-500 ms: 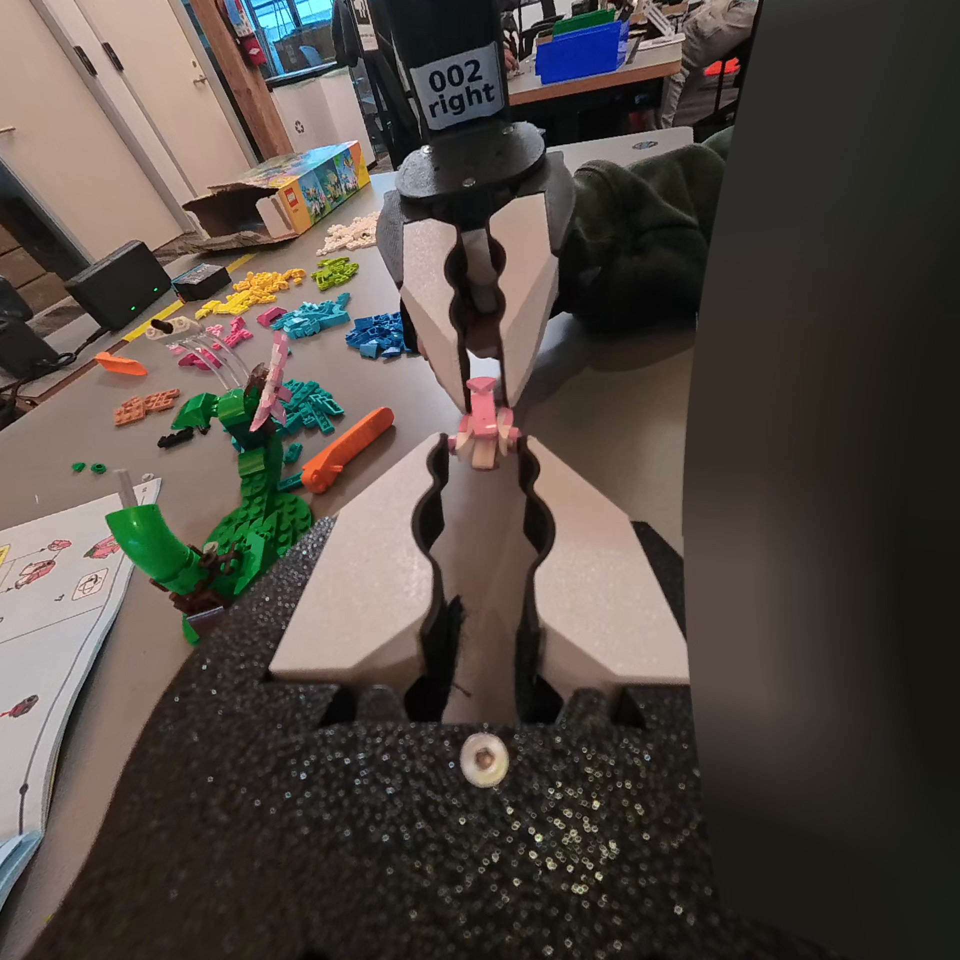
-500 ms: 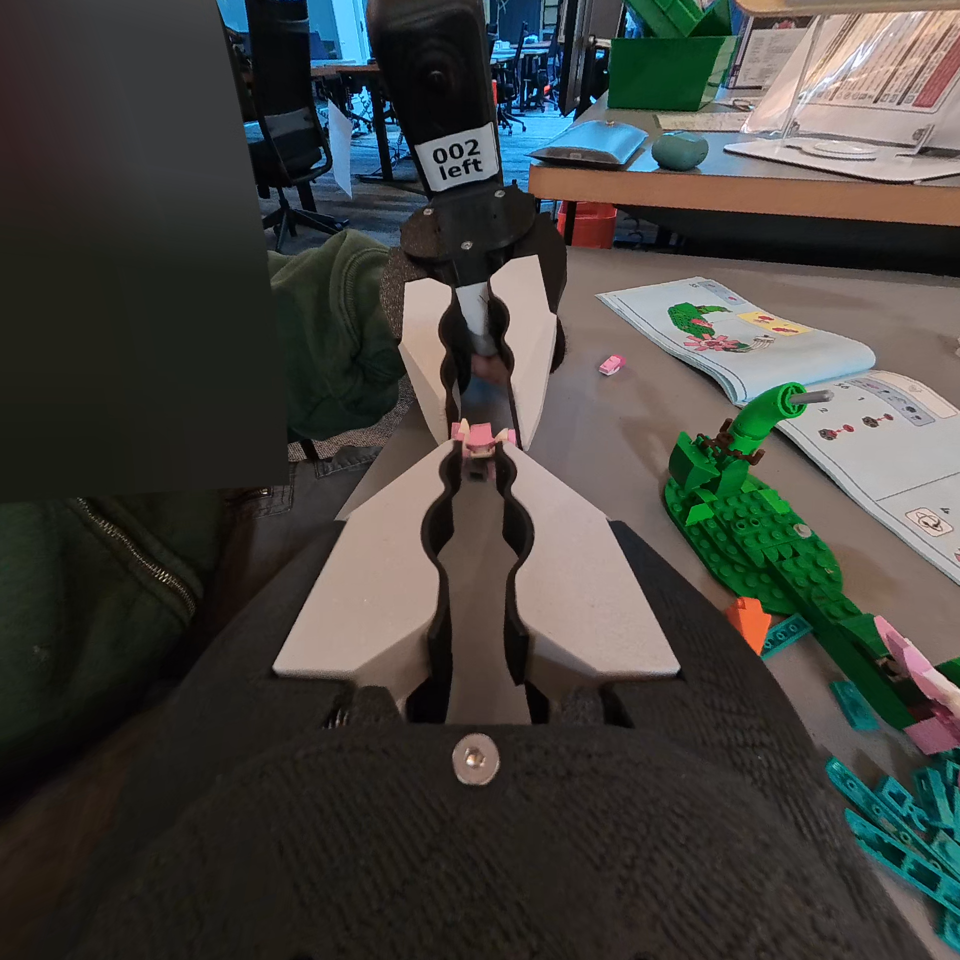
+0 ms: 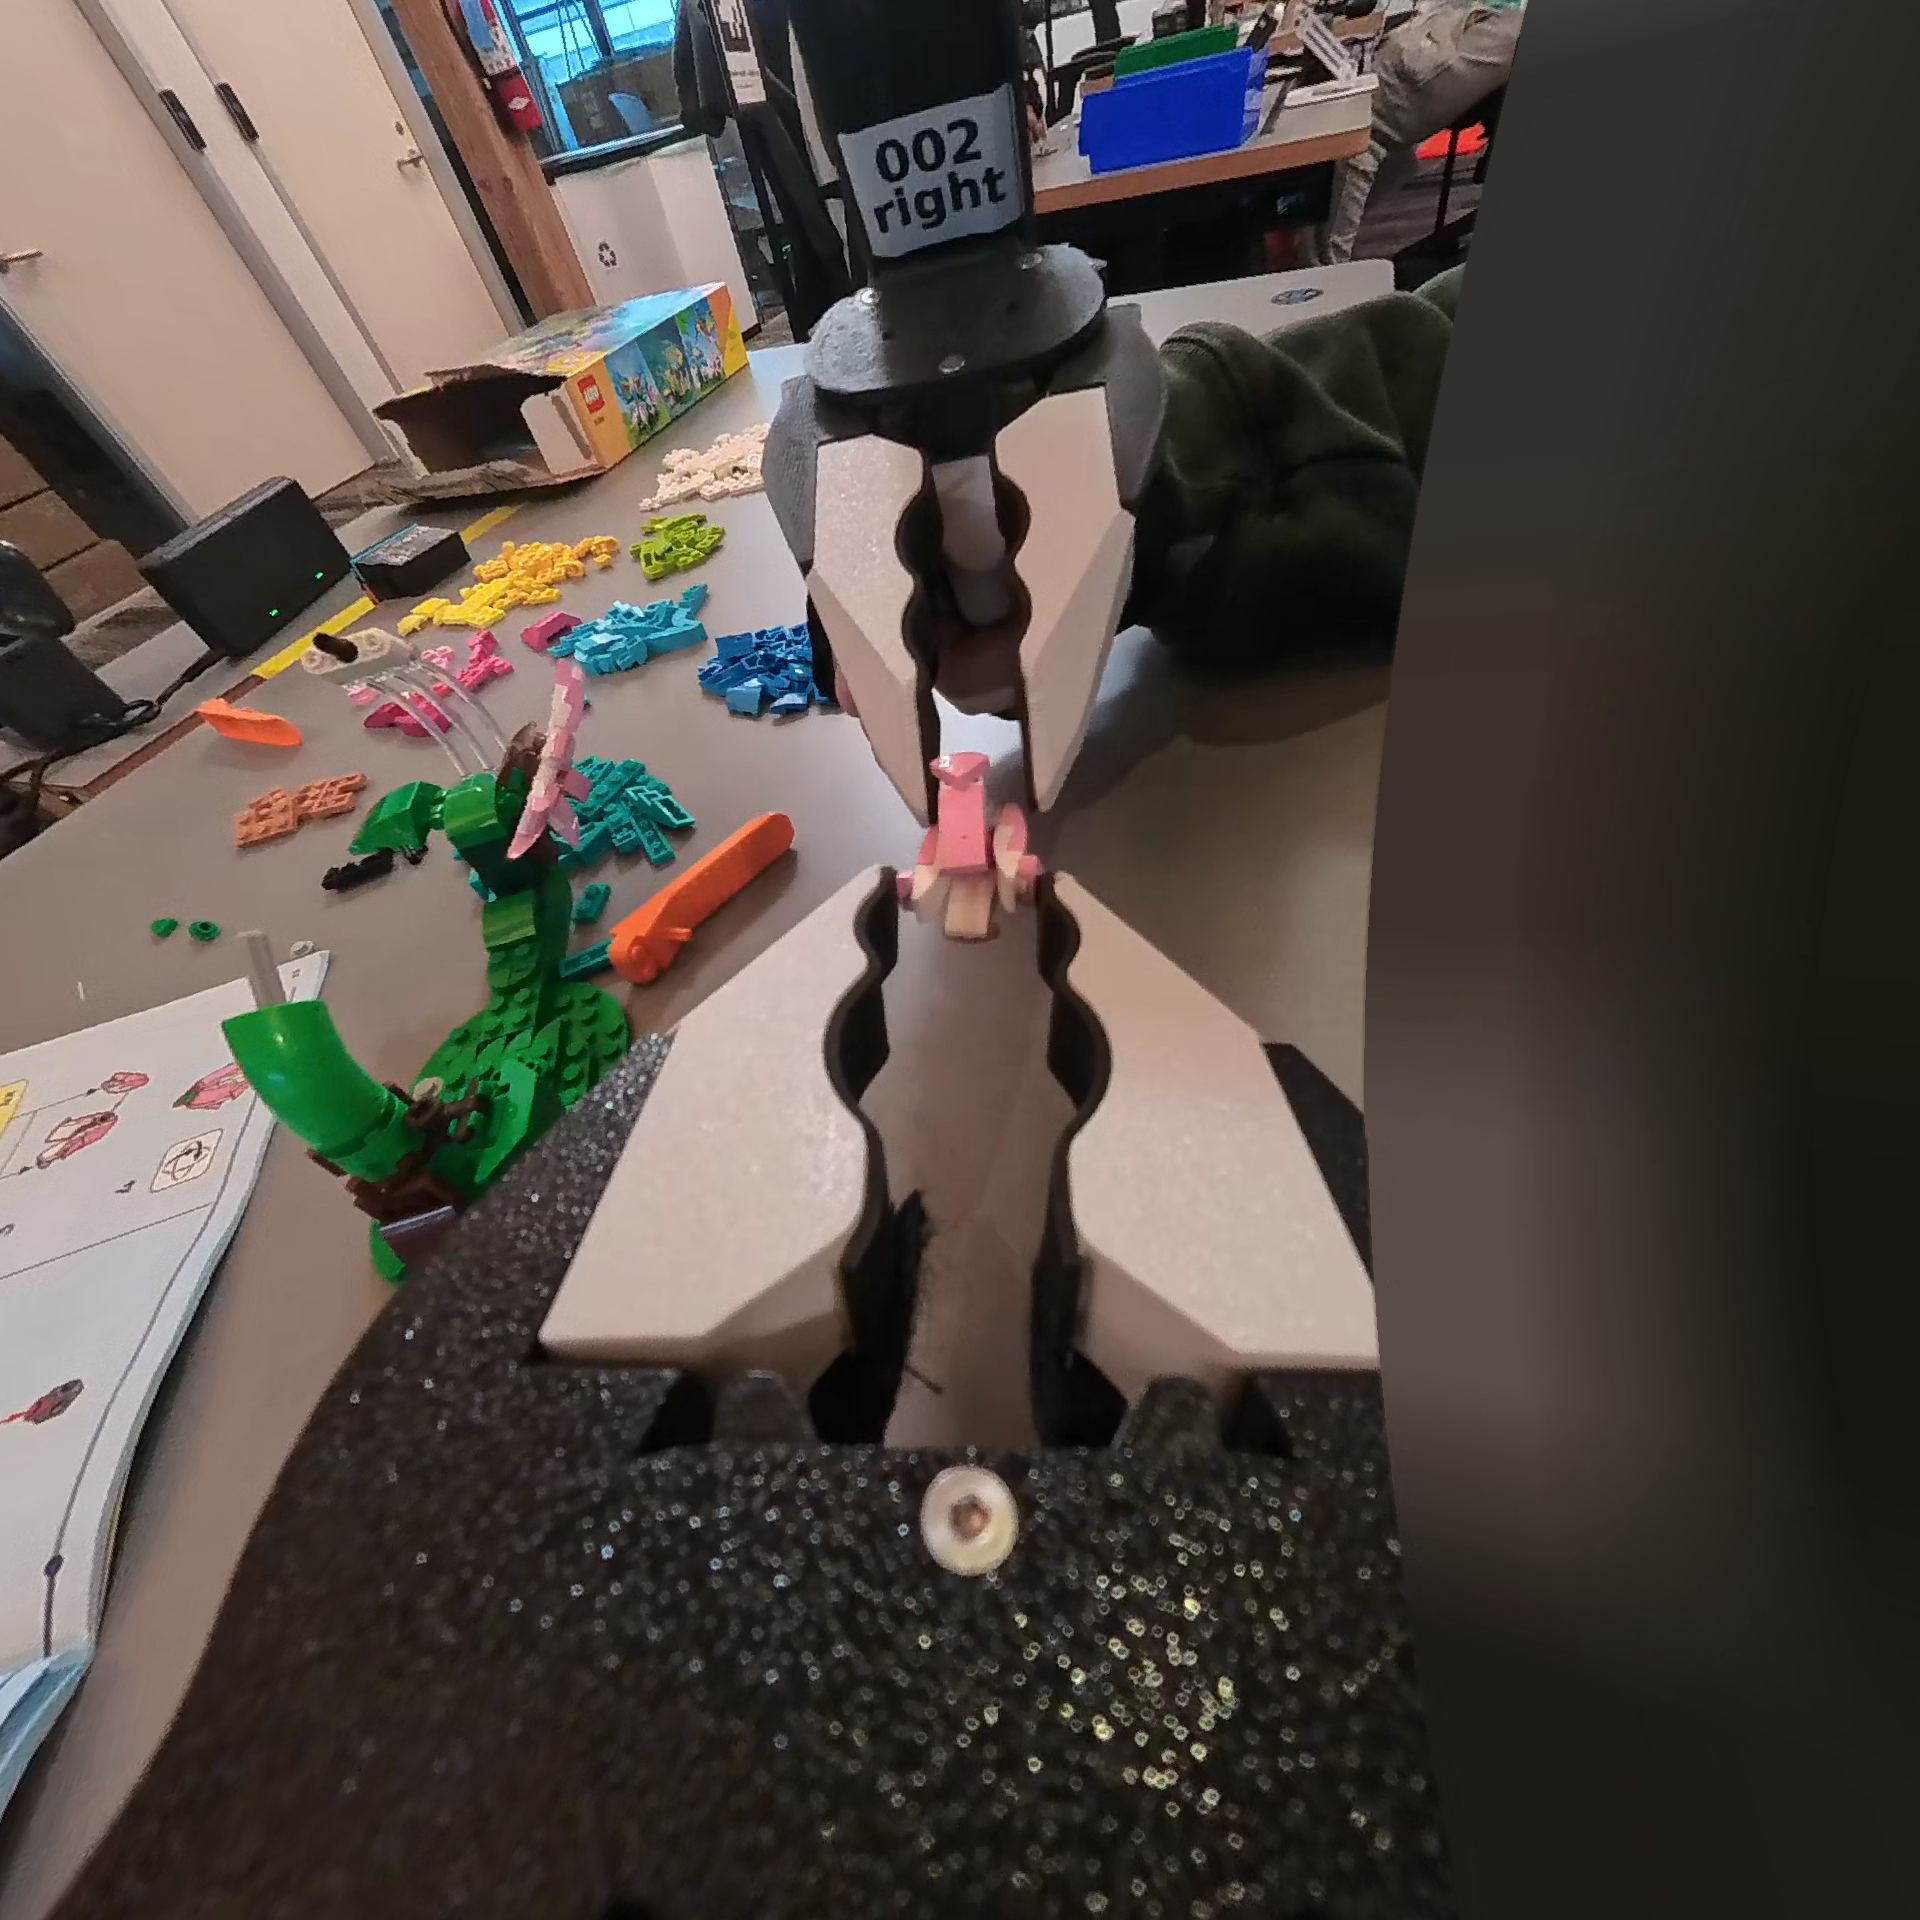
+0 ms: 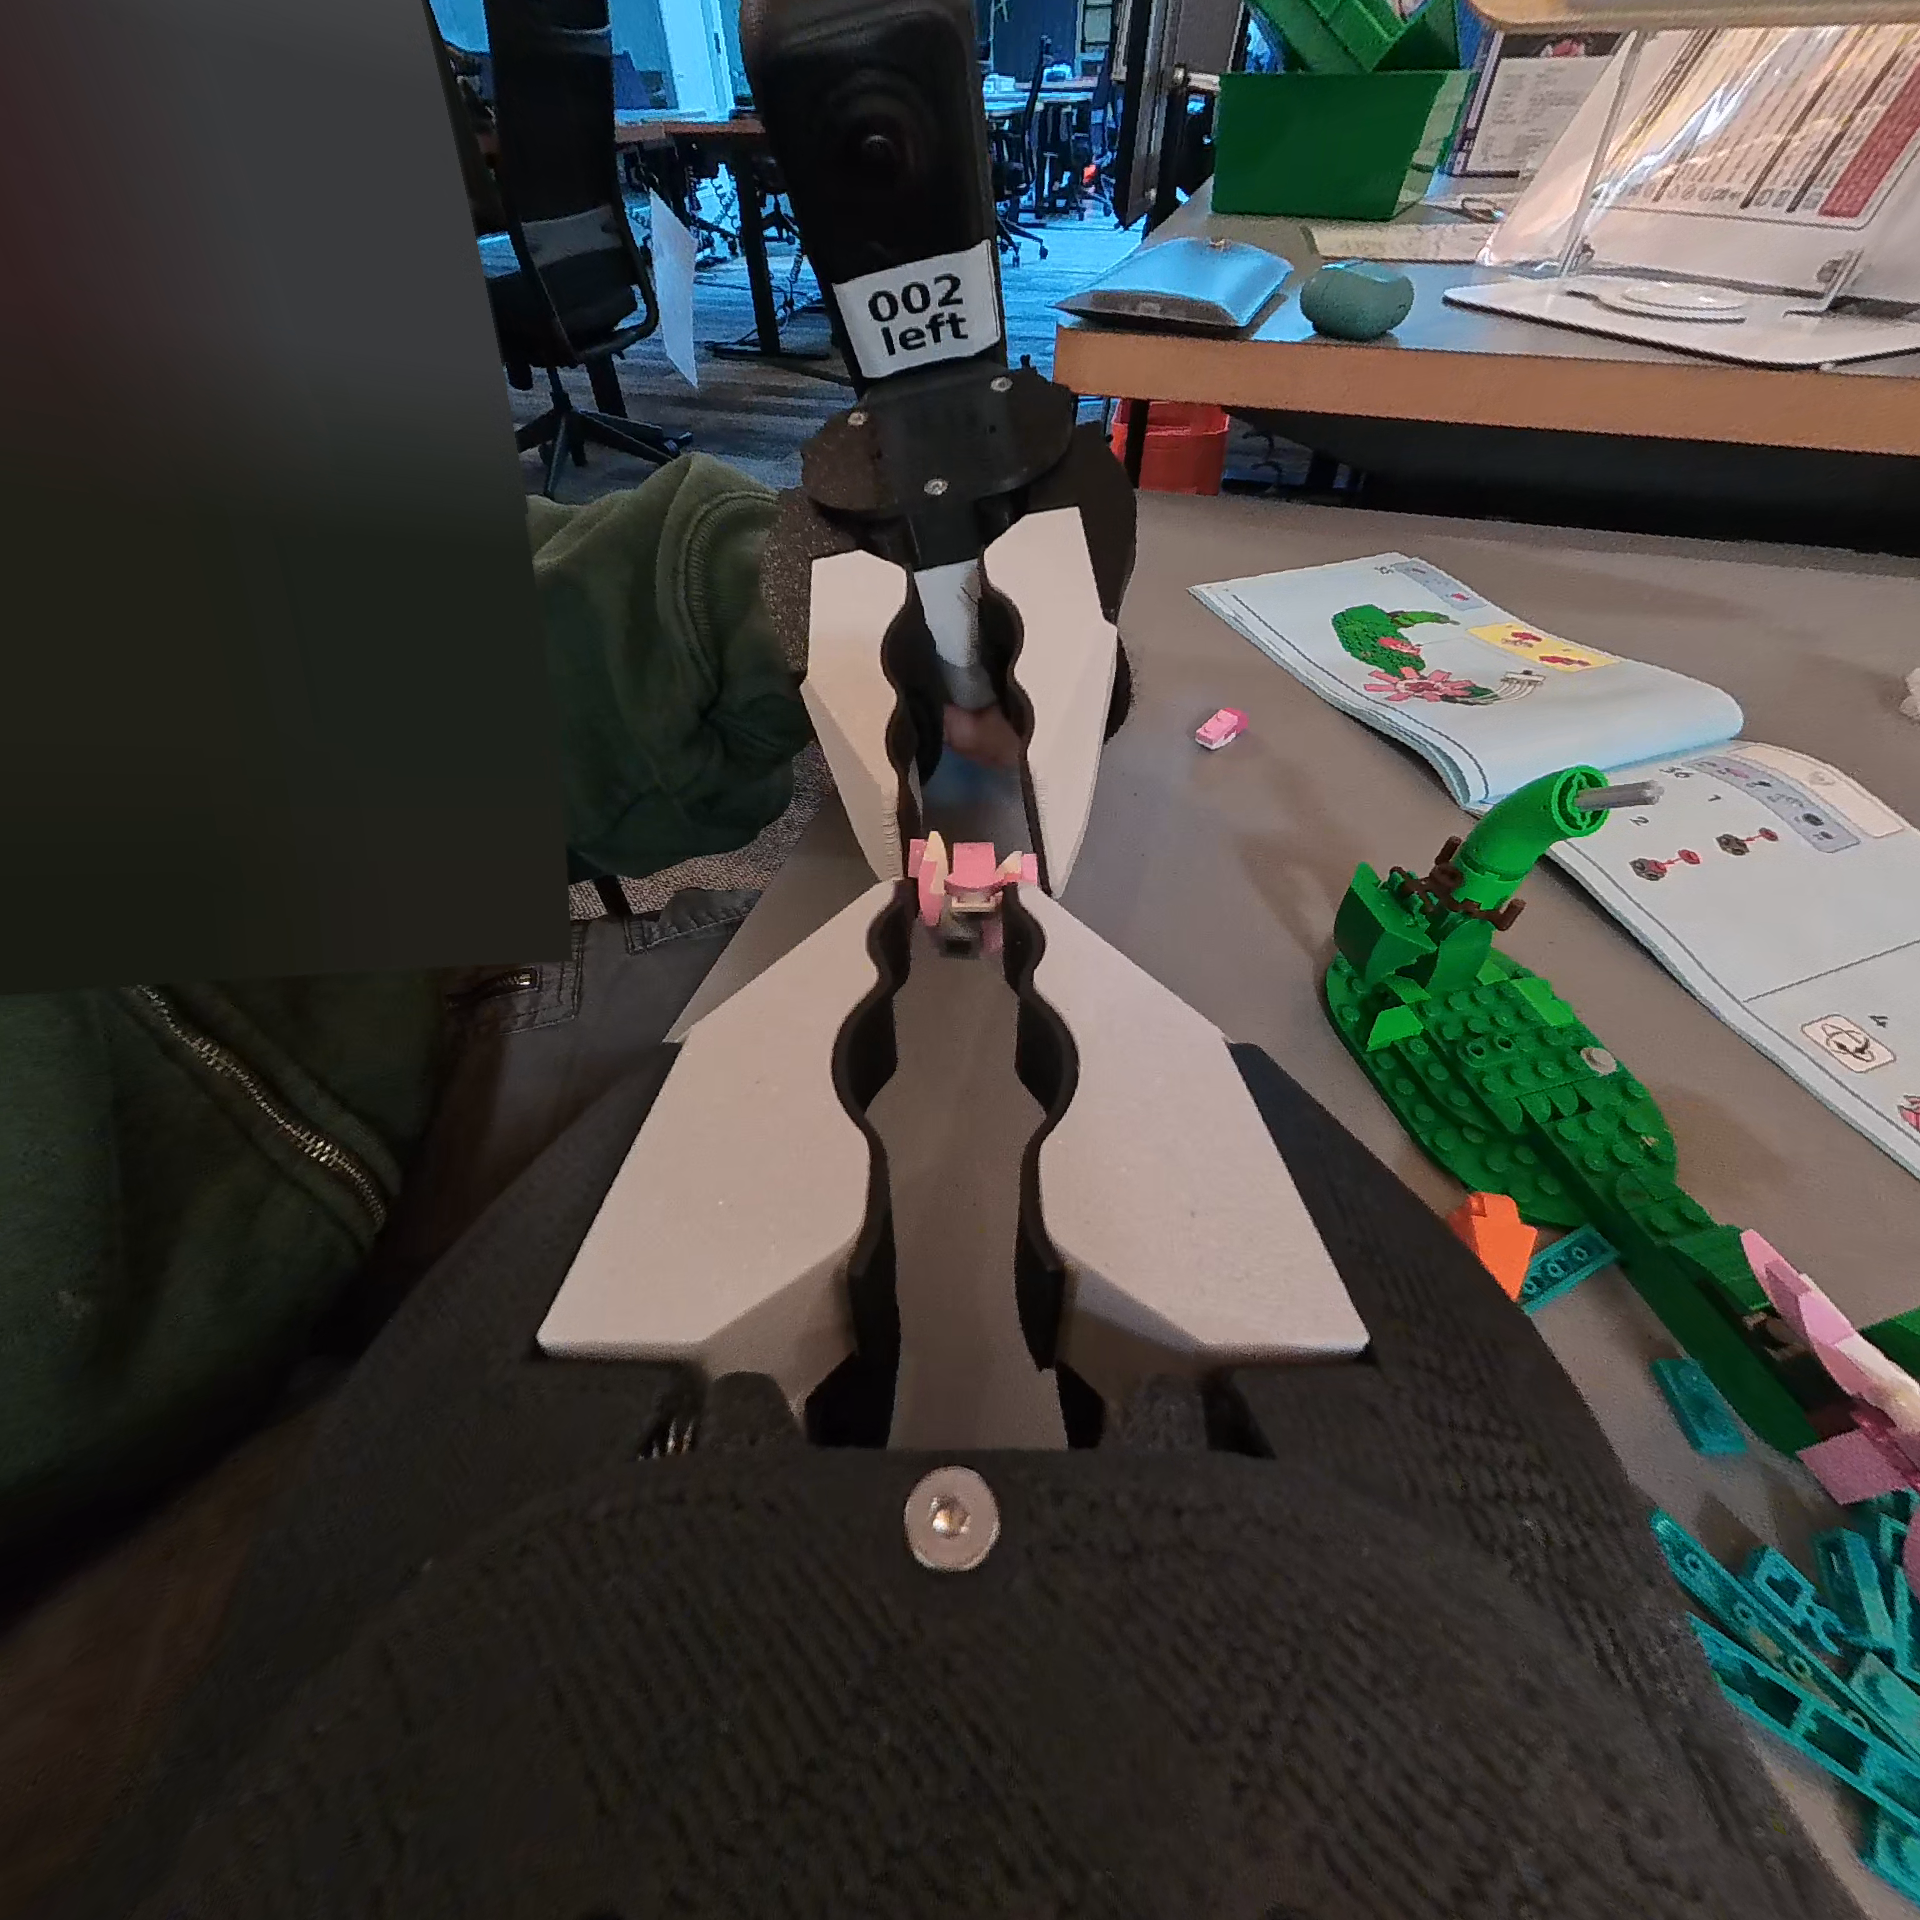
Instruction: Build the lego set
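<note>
A small pink flower piece (image 3: 964, 852) with cream petals is held in the air between two grippers that meet tip to tip. My left gripper (image 3: 966, 885) is shut on its near end. My right gripper (image 3: 979, 802) comes from the far side and closes on the other end. In the right wrist view the flower piece (image 4: 966, 883) sits at my right gripper (image 4: 961, 906), with the left gripper (image 4: 975, 868) just behind it. The green plant build (image 3: 499, 1039) with a pink flower on it lies on the table to the left; it also shows in the right wrist view (image 4: 1507, 1070).
The open instruction booklet (image 3: 94, 1195) (image 4: 1475, 675) lies beside the build. An orange brick separator (image 3: 707, 894), sorted piles of coloured bricks (image 3: 623, 639) and the set's box (image 3: 623, 374) lie farther back. A loose pink brick (image 4: 1218, 727) and teal bricks (image 4: 1818, 1662) are nearby. A green sleeve (image 3: 1278, 499) rests on the table. The grippers are tip to tip, or close to it. The orange brick separator (image 3: 707, 894) sits 11 cm or so from the ends of my left fingers.
Both grippers stay tip to tip on the pink flower piece. The right gripper's jaws look very slightly wider apart. Nothing else has moved.
</note>
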Available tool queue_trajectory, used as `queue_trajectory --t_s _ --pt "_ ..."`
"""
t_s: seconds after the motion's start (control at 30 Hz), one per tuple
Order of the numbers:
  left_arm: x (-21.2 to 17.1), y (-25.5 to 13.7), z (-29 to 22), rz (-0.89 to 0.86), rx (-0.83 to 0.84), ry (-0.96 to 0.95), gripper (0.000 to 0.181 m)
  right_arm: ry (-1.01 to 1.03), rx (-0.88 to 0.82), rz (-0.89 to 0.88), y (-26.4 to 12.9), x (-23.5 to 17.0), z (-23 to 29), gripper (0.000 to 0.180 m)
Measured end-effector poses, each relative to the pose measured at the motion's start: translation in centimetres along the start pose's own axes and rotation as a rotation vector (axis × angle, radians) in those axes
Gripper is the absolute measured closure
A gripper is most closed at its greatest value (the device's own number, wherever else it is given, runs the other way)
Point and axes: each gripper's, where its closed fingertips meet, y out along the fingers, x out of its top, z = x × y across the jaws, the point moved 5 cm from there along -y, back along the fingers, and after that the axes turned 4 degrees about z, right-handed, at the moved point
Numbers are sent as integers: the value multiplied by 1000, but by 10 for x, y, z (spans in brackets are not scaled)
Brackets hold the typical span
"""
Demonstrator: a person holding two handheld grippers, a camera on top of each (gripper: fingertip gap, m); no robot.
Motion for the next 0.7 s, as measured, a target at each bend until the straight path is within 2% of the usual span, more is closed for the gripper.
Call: queue_trajectory --t_s 0.7 --pt "1 -2 2 -8 17 4 156 -39 -25 -8 -1 3 0 163"
